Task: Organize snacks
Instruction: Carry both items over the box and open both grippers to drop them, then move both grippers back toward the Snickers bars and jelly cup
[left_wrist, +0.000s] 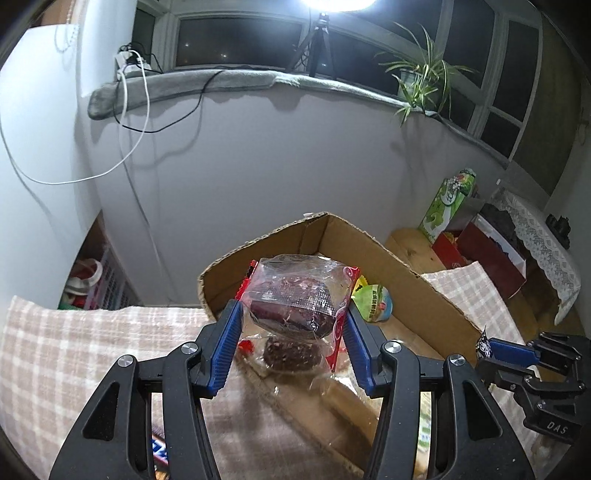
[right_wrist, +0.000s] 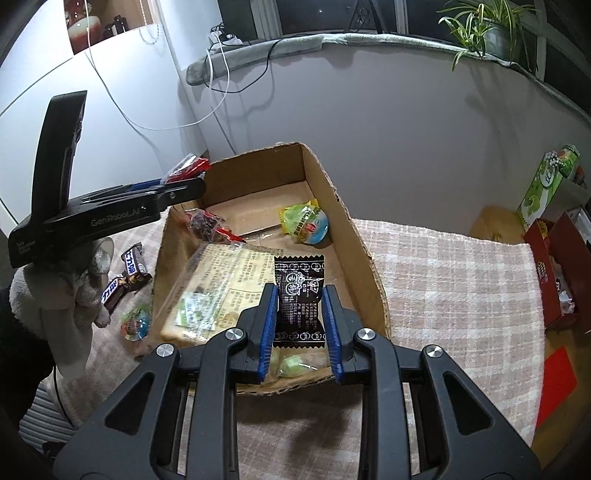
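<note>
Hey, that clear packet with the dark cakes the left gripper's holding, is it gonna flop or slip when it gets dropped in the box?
The clear packet probably flops: its film is crinkled and sags below the left gripper. The glossy wrap looks slippery. The cakes inside seem soft, so a hard squeeze might crush them.
</note>
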